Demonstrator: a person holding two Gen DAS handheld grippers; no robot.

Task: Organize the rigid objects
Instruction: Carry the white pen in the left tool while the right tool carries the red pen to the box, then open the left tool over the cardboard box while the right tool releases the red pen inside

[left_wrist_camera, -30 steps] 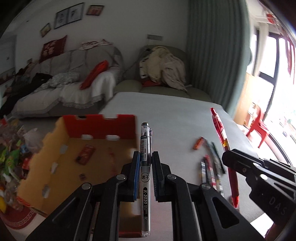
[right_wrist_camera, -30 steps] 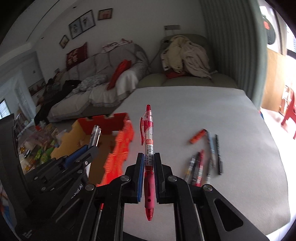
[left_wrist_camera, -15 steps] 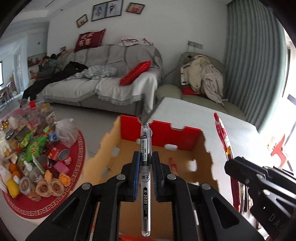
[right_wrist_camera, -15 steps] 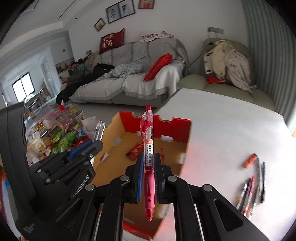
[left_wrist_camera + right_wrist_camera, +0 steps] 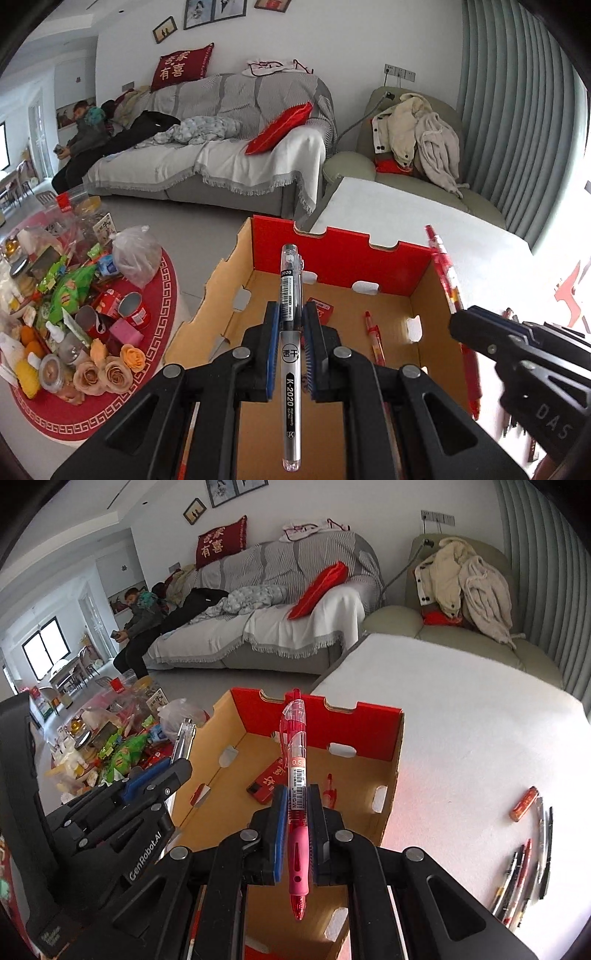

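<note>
Pens point(image 5: 291, 332) above open cardboard box point(image 5: 343, 251)

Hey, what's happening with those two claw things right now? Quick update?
Left gripper shut on black pen. Right gripper shut on red pen. Both over cardboard box; nothing blocking the drop.

Black grippers point(image 5: 290, 332), blue-padded jaws, silver screws
</note>
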